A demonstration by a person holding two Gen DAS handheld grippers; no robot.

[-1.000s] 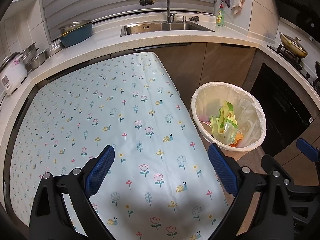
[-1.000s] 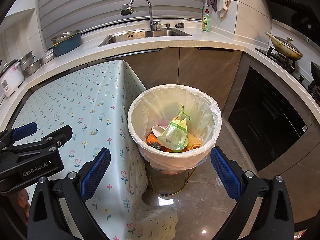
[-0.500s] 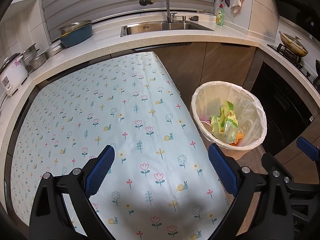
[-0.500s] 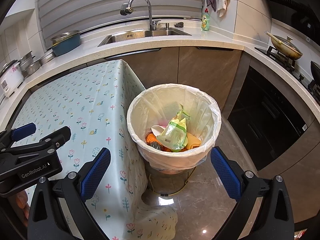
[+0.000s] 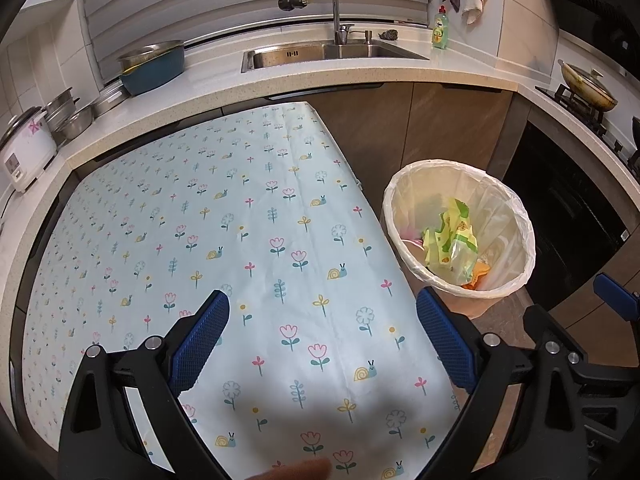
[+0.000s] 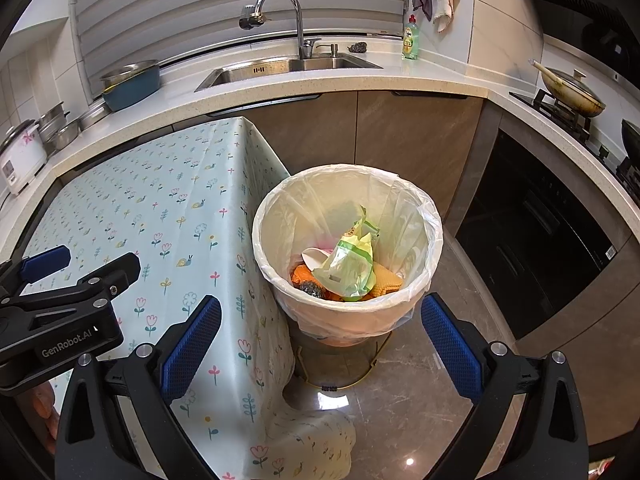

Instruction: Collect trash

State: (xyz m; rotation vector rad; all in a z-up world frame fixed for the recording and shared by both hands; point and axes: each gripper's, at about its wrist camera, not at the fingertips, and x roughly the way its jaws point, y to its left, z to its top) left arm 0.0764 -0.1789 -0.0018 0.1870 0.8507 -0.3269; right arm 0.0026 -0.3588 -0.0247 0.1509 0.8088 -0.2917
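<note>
We log both grippers as released and empty. The left gripper (image 5: 322, 340) hangs over the worktop (image 5: 224, 216), jaws spread wide, nothing between them. The right gripper (image 6: 320, 340) hangs over the floor just in front of the bin (image 6: 420, 300), jaws equally wide, nothing held.

Where the trash is: all we can find sits inside the bin, which is lined with a pale bag. On top lies a crumpled green-and-white wrapper (image 6: 350, 264), over orange pieces (image 6: 384, 280), a dark scouring ball (image 6: 312, 289) and something white and pink. The flowered cloth on the worktop shows no loose item in either view. We judge the collecting close to done, or done.

Key relation: the bin stands on the floor just beside the worktop's right edge, straight ahead of and below the right gripper; from the left gripper it lies ahead and to the right (image 5: 516, 216). The right gripper is the nearer one. The wrapper's long axis runs roughly from near-right to far-left, tilted upward.

Writing: "GenRobot.AI" reads clearly on the left gripper body in the right wrist view. The wrapper carries a round printed emblem, too small to read. The green bottle (image 6: 409, 38) by the sink has a label we cannot read.
</note>
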